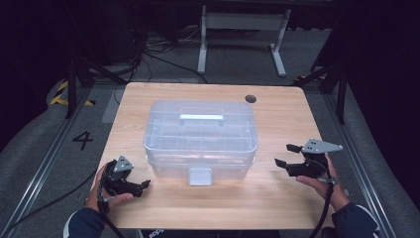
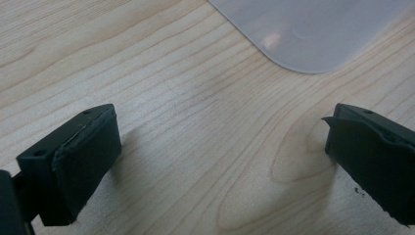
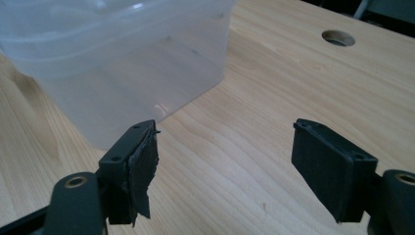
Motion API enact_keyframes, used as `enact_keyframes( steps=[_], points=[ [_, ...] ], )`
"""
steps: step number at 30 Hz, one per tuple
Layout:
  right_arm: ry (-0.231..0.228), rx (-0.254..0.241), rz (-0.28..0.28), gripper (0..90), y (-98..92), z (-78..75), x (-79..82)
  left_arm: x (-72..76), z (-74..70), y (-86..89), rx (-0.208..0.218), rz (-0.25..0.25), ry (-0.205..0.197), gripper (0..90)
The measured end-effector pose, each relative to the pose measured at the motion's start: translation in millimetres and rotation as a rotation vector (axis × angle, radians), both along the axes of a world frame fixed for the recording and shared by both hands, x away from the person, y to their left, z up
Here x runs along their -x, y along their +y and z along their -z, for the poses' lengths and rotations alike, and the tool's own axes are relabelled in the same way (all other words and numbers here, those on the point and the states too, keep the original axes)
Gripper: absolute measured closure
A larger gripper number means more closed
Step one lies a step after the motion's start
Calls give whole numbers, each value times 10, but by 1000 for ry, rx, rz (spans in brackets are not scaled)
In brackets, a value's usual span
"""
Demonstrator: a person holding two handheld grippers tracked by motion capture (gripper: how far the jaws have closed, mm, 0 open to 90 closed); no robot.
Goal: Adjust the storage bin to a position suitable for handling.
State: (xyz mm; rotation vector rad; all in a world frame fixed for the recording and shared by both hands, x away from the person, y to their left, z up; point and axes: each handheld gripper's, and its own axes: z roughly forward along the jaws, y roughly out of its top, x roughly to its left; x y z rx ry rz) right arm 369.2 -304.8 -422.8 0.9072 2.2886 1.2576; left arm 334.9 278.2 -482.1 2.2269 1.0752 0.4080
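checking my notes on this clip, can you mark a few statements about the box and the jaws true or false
1. The clear plastic box has its lid on. True.
2. The right gripper grips the box's handle. False: its jaws are open and empty, off to the box's right.
3. The left gripper has open jaws with bare table between them. True.
4. The box stands on the floor. False: it stands on the wooden table.

Clear lidded box [image 1: 200, 137] blocks table [image 1: 277, 198] centre — bare wood open both sides, front strip free
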Motion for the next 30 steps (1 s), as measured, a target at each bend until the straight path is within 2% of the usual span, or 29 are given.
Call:
enact_keyframes(
  steps=[2, 7, 13, 15, 16, 22, 30],
  points=[
    [-3, 9, -7, 264, 30, -44, -22, 4, 1, -3, 3, -4, 2, 5],
    [-15, -5, -16, 275, 77, -153, -71, 32, 8, -14, 17, -31, 5, 6],
    [-62, 0, -34, 285, 181, -350, -159, 36, 5, -9, 11, -31, 7, 5],
    [-71, -14, -42, 287, 214, -423, -191, 41, 4, -3, 7, -35, 1, 6],
    [-79, -20, -45, 289, 231, -458, -203, 54, 10, -8, 21, -48, 7, 6],
    [-118, -41, -71, 293, 327, -668, -267, 72, 1, 17, 4, -51, 4, 5],
    [-128, -42, -116, 317, 501, -801, -400, 66, 5, 24, 12, -45, 4, 5]
  ],
)
